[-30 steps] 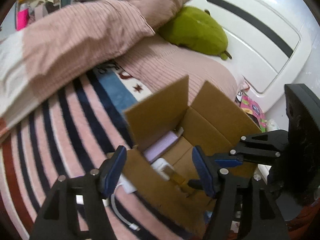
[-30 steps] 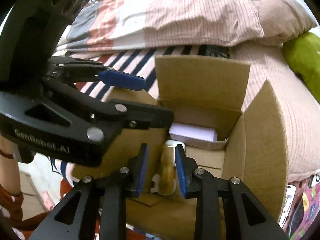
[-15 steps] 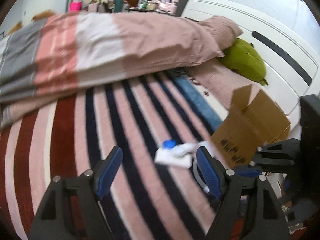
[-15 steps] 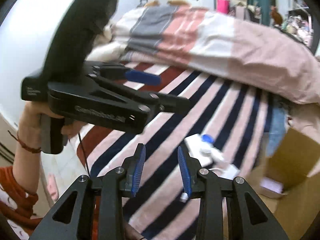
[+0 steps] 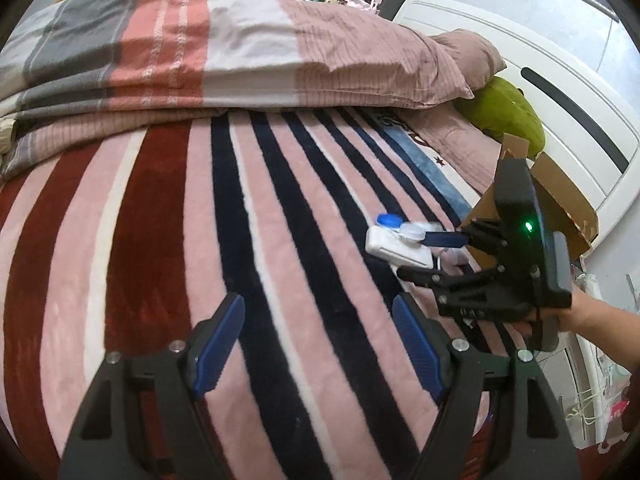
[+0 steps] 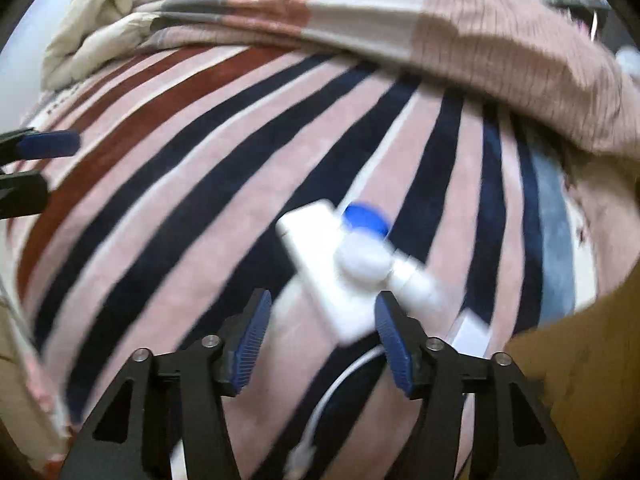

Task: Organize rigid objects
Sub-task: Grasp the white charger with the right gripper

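Observation:
A white flat box lies on the striped blanket, with a blue and white contact lens case on top of it. In the right wrist view the white box and the lens case lie just ahead of my open, empty right gripper, and a white tube lies beside them. My right gripper reaches the box from the right in the left wrist view. My left gripper is open and empty over the blanket. The cardboard box stands behind the right gripper.
A folded striped duvet and pillow lie across the back of the bed. A green plush sits by the white headboard. A white cable lies under my right gripper. The cardboard box's flap is at the right.
Both grippers have pulled away from the cardboard box and swung left over the blanket. My right gripper let go of the item in the box, opened wider, and moved up to the white box.

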The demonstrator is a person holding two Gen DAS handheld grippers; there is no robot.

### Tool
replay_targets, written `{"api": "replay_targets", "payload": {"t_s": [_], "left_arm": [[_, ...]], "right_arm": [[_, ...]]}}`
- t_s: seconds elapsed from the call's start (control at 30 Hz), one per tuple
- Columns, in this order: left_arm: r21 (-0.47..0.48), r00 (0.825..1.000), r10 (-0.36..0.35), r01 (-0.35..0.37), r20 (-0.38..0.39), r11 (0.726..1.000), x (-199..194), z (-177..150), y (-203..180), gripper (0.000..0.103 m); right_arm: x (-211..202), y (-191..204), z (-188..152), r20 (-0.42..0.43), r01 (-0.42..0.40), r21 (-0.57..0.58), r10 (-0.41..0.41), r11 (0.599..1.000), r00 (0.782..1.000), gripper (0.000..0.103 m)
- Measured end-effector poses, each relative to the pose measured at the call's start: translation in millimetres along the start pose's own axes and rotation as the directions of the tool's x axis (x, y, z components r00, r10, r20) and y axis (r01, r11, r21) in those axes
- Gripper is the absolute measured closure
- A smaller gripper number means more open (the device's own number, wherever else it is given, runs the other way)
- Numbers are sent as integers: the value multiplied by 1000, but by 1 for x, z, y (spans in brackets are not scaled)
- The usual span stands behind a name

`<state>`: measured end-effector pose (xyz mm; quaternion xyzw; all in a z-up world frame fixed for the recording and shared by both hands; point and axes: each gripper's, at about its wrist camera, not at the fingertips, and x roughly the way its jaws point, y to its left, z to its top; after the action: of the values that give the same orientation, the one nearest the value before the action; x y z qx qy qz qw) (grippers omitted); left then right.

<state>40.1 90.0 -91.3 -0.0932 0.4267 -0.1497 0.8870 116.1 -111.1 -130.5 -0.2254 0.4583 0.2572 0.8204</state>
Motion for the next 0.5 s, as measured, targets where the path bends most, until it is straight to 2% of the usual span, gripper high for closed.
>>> {"api": "replay_targets", "payload": {"t_s": [0.2,0.27,0.3,0.33,0.4,0.43,0.5], "left_arm": [[-7,1000,-6,6,2,1000,-1,2,2,29],[-1,1000,-4,4,-3,1000,-1,3,2,29],[-1,1000,0,0,-7,1000,-1,3,3,29],[-3,1000,6,-6,-11,1000,-1,3,3,29],[-13,1000,18,-19,-16,1000,-2,3,4,29],[-18,1000,20,-20,-16,1000,-3,3,5,29],[-27,1000,14,-15,-16,1000,-5,3,7,29]], "right_arm": [[10,-8,6,-12,-88,17,88,996,996,48],[2,-5,2,-13,-204,30,205,978,979,49],[-1,-2,1,-10,-287,29,287,957,958,50],[0,-1,1,-8,-310,28,310,950,951,50],[7,3,3,-20,-259,30,260,965,966,52],[13,4,5,-25,-234,31,234,972,972,59],[16,5,10,-15,-218,63,219,974,976,60]]}}
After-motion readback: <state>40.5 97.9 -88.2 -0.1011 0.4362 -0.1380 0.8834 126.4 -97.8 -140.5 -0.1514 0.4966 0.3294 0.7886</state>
